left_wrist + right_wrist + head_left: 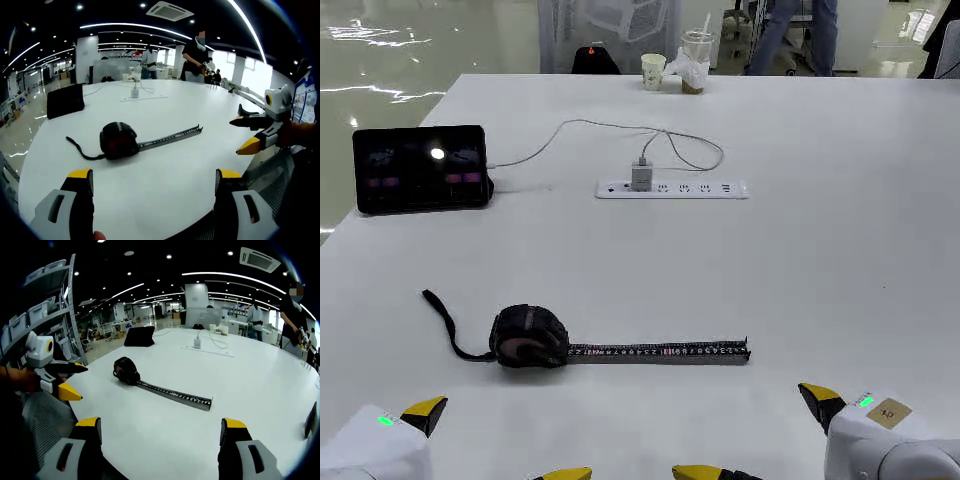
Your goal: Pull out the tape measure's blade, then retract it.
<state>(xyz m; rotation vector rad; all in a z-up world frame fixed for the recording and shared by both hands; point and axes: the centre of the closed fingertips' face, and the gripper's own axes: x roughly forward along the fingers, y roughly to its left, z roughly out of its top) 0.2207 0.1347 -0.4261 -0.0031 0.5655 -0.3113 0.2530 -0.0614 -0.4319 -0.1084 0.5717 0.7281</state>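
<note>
Yellow tips mark the two jaws of the left hand-held gripper (495, 442). They stand wide apart with nothing between them. The right hand-held gripper (758, 433) looks the same: jaws spread, holding nothing. Both hang low over the near edge of the white counter (800, 260), one at each side. Neither touches the tape measure.

The tape measure (528, 336) lies flat on the counter just ahead of them. Its dark round case (119, 141) is nearer the left hand-held gripper. The blade (660, 351) is already out. It runs straight from the case toward the right, and its end hook (745, 350) lies ahead of the right hand-held gripper. A black strap (445, 320) curls out of the other side of the case.

So I think the pull is done, and the job now is to let the blade go back in. To do that well, the left hand-held gripper should pinch the case across its sides and press it down so it can't skid. The right one should take the blade near the hook and walk it back slowly. A blade let go all at once may snap in fast and make the case jump. If a lock holds the blade, it must be pushed first. I can't see one from here.

Farther back sit a dark tablet (420, 168), a white power strip (670, 188) with a plug (641, 175) and cable (580, 125), and some cups (653, 70). All are well apart from the work.
</note>
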